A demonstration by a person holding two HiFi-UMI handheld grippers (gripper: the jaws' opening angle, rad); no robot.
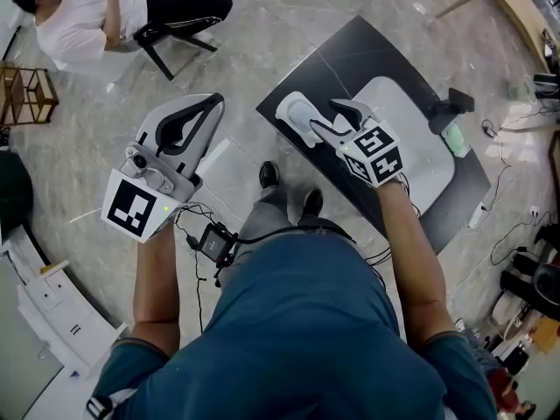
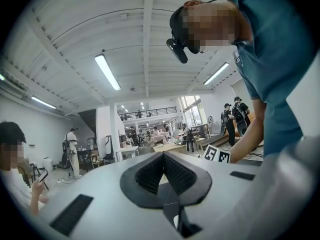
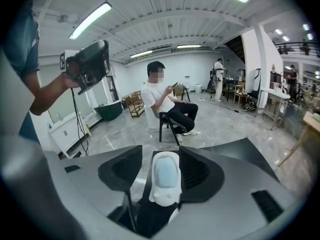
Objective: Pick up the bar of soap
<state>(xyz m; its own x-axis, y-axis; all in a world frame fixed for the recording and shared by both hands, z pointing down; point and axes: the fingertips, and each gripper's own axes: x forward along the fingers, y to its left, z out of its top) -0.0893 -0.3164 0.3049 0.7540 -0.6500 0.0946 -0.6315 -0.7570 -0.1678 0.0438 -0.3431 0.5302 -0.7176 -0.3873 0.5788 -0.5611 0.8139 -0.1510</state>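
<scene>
A pale blue bar of soap (image 1: pixel 302 115) lies in a white soap dish (image 1: pixel 290 110) on the near-left corner of a black countertop (image 1: pixel 350 51). My right gripper (image 1: pixel 322 119) is just right of the dish in the head view. In the right gripper view the soap (image 3: pixel 166 173) and its dish (image 3: pixel 161 198) lie between my right gripper's (image 3: pixel 161 156) open jaws, with a gap showing on the left side. My left gripper (image 1: pixel 213 105) is held off to the left over the floor. It is shut with nothing in it, and its jaws (image 2: pixel 162 159) meet in the left gripper view.
A white basin (image 1: pixel 411 129) is set in the countertop, with a black faucet (image 1: pixel 451 105) and a green item (image 1: pixel 457 140) at its far side. A person sits on a chair (image 1: pixel 171 33) at the upper left. Cables lie on the floor to the right.
</scene>
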